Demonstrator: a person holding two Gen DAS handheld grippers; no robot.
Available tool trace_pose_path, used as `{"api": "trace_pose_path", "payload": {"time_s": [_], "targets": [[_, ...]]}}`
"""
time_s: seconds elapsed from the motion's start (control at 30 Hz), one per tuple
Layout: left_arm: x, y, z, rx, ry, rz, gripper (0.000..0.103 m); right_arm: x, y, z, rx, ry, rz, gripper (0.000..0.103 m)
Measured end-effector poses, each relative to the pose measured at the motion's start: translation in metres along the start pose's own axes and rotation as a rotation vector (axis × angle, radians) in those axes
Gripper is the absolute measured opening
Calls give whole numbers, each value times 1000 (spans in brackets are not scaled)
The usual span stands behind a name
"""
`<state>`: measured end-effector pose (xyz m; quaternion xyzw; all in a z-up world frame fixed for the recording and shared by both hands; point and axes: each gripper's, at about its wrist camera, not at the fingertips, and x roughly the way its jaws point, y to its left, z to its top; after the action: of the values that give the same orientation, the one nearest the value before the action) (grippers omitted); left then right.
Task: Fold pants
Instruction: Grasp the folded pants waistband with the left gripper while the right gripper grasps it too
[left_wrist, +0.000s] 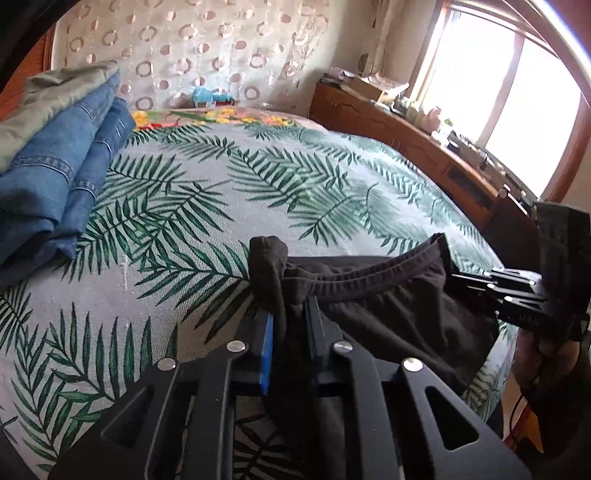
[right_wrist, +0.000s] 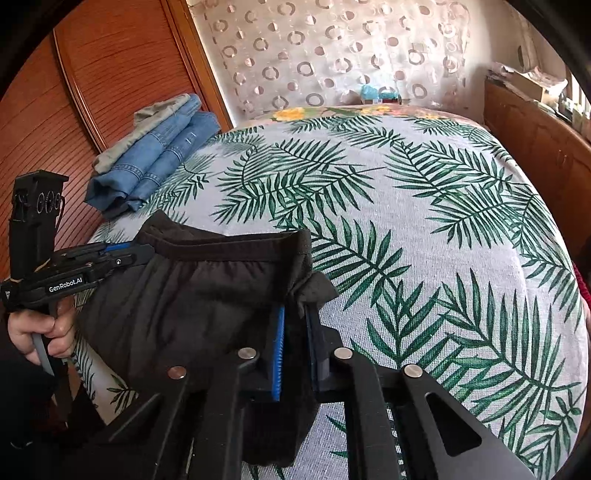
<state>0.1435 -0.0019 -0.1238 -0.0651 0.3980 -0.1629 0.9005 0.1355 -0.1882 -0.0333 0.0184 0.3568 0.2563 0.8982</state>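
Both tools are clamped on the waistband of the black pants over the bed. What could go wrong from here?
1. Each tool, left and right, seems to pinch only a small bunched corner of the black pants; a pull might slip it free.
2. The waistband sags between the grips, so the pants may land creased on the bed cover.
3. The legs hang out of view and could catch on the bed edge.

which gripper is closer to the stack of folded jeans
Left. The left gripper pinches the black pants' waistband at the end toward the folded jeans; the right gripper pinches the far end.
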Motion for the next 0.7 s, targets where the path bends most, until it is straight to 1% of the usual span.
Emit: {"api": "trace_pose_path", "payload": {"time_s": [0.17,0.27,0.43,0.7], "targets": [[-32,-13,5,19,-78,-1,14,-21,3,-2,-8,-92,-9,8],[-57,-23,10,39,-143,-5,14,-41,5,-3,-14,-156,-13,7],[-85,-37,17,81,-220,2,14,-72,4,-2,-24,-241,-8,7],[-117,-53,25,121,-311,-5,14,-105,8,0,-51,-319,-7,7]]}}
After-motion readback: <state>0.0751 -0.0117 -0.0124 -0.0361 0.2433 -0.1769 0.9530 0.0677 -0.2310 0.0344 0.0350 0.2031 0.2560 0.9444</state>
